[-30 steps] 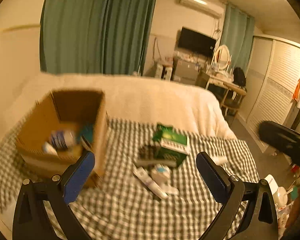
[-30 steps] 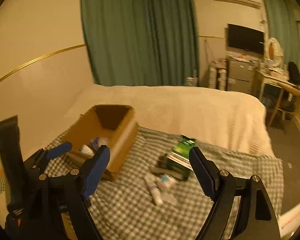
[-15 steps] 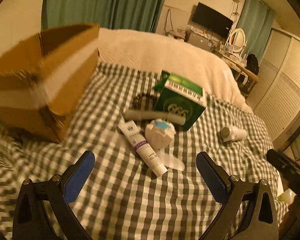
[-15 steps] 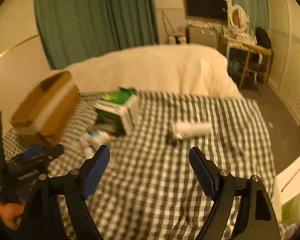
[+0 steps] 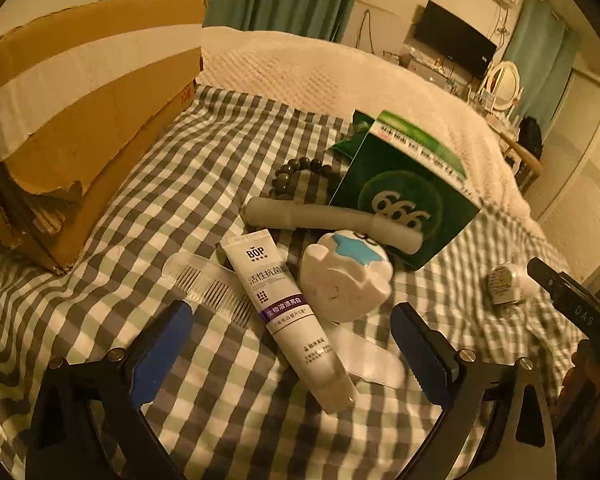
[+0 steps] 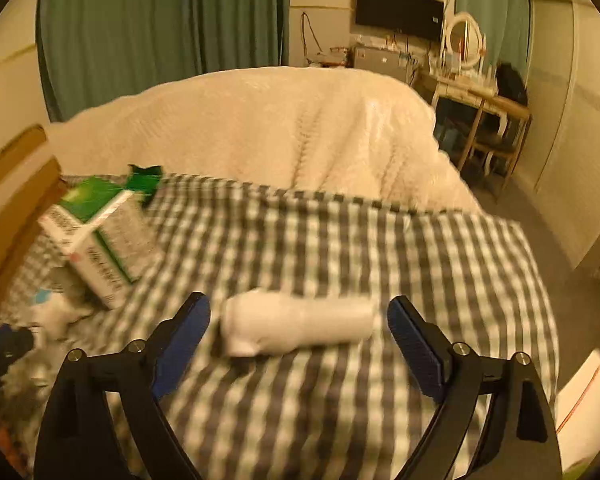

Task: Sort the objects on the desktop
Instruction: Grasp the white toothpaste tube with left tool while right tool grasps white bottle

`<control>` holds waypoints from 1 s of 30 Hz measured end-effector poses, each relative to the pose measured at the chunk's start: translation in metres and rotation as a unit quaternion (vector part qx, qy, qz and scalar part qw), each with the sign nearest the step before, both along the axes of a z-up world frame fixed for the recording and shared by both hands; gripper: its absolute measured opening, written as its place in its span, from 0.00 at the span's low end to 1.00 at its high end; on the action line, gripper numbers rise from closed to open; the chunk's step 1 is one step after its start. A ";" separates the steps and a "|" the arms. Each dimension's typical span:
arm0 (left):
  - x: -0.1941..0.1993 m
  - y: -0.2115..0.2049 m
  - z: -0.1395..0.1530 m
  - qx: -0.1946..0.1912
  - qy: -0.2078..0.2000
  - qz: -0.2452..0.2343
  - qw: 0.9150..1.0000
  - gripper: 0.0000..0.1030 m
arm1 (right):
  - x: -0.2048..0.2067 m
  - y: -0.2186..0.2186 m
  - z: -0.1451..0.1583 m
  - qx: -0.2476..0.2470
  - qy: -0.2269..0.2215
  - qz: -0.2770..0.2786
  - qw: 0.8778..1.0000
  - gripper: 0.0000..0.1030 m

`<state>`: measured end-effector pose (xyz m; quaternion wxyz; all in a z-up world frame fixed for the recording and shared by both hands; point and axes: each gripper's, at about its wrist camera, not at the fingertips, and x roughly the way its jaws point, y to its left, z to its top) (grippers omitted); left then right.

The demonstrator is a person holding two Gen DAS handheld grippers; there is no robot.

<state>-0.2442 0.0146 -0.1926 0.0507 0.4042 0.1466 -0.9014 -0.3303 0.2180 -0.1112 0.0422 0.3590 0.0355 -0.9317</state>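
White bottle motion-blurred, label unreadable, between right hand-held gripper opening jaws, untouched; left hand-held gripper spread.

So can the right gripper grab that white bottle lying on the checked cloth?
Probably yes. The right gripper has its jaws opening around the white bottle, which lies alone on the checked cloth, nothing blocking.

Torn corrugated cardboard box, woven checked cloth, glossy plastic tube
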 end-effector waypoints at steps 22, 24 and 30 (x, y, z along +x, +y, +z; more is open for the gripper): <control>-0.008 -0.015 -0.009 0.005 -0.015 0.001 1.000 0.42 | -0.014 0.000 -0.045 0.012 -0.025 0.017 0.999 1.00; -0.009 -0.014 -0.008 0.006 -0.019 -0.002 1.000 0.40 | -0.013 0.001 -0.044 0.007 -0.024 0.017 1.000 0.99; -0.006 -0.016 0.000 0.008 -0.012 -0.006 1.000 0.26 | -0.009 0.008 -0.040 -0.029 -0.020 0.026 0.999 0.83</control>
